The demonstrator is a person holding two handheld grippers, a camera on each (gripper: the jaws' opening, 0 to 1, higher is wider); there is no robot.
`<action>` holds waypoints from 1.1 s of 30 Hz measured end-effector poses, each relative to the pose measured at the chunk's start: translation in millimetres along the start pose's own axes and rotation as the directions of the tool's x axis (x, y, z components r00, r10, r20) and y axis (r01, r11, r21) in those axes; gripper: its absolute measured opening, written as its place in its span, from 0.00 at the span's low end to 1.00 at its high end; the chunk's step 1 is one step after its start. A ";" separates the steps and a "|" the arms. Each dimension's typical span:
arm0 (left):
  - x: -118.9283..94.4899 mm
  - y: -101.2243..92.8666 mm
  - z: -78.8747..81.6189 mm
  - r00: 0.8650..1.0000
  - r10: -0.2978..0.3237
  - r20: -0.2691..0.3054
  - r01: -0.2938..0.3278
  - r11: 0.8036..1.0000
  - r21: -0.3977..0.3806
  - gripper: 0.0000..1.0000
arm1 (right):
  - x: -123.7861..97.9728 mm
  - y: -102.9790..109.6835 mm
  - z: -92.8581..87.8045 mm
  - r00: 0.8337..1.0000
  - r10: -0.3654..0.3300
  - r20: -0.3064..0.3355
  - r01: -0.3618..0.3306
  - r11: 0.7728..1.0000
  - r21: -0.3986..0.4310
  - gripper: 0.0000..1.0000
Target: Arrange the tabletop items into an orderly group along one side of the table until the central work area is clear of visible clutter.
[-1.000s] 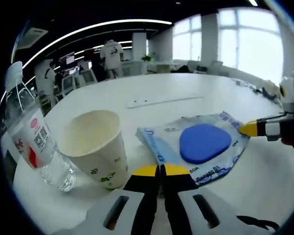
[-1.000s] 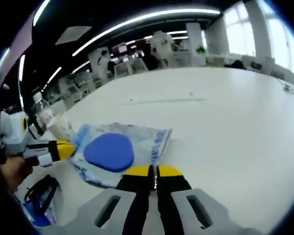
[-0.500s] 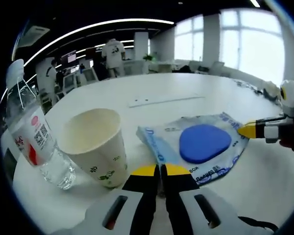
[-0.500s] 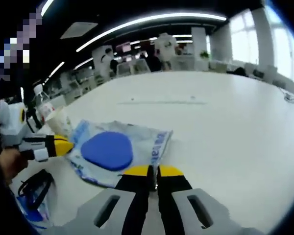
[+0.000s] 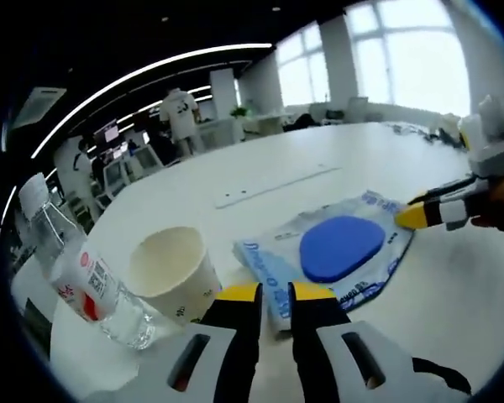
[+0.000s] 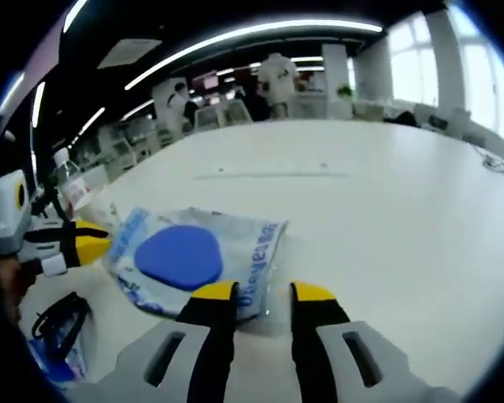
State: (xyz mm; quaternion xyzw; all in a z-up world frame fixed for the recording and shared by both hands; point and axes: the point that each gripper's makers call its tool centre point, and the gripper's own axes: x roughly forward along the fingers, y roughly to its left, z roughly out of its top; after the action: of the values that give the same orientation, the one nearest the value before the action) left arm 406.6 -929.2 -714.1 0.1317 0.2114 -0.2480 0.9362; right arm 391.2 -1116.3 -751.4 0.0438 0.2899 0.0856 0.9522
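Straddling the plastic packet's (image 6: pixel 197 256) edge, the right gripper (image 6: pixel 265 291) gapes apart.

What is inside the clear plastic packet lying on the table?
Through the packet shows a flat, rounded blue pad, also seen from the right gripper view. Its underside is covered; the packet's print is too blurred to read.

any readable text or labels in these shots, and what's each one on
Nothing reads cleanly.
Plastic pouch: blue lettering along its edges, too blurred and warped to quote.
Water bottle: red and white label with a square code, print too small.
Paper cup: small green marks near the base, unreadable.
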 end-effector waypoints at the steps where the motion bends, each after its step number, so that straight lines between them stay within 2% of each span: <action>1: -0.8 -1.1 1.8 1.000 -0.009 0.004 0.009 1.000 -0.008 0.15 | -1.1 -0.6 1.1 1.000 -0.006 0.002 0.006 1.000 -0.008 0.26; 5: -5.6 -3.0 4.2 1.000 -0.013 -0.001 0.013 0.999 -0.034 0.29 | -7.6 0.4 6.0 1.000 -0.006 0.009 0.007 0.999 -0.042 0.34; 13: -21.5 -3.7 3.5 1.000 -0.027 -0.012 0.026 0.997 -0.073 0.40 | -27.8 7.0 12.4 0.999 0.039 0.017 -0.038 0.999 -0.016 0.50; 17: -30.0 -3.6 6.6 0.999 -0.038 0.012 0.039 0.996 -0.080 0.47 | -39.9 11.6 10.8 0.998 0.055 0.004 -0.055 0.998 -0.001 0.59; 24: -46.7 -6.1 15.4 0.997 -0.070 0.043 0.073 0.994 -0.078 0.61 | -66.3 29.9 12.4 0.995 0.098 0.001 -0.098 0.995 0.008 0.69; 27: -55.8 -5.4 19.5 0.995 -0.074 0.063 0.079 0.994 -0.080 0.64 | -78.2 41.5 14.4 0.992 0.127 0.001 -0.127 0.991 0.035 0.73; 33: -76.4 -0.9 28.0 0.991 -0.079 0.105 0.089 0.992 -0.093 0.78 | -102.9 71.4 20.0 0.980 0.198 0.007 -0.198 0.978 0.063 0.81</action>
State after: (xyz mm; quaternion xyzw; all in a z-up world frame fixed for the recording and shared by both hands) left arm 355.2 -908.7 -654.5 0.0642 0.1808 -0.2829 0.9398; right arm 308.5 -1066.3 -669.2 0.1025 0.2865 0.1707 0.9372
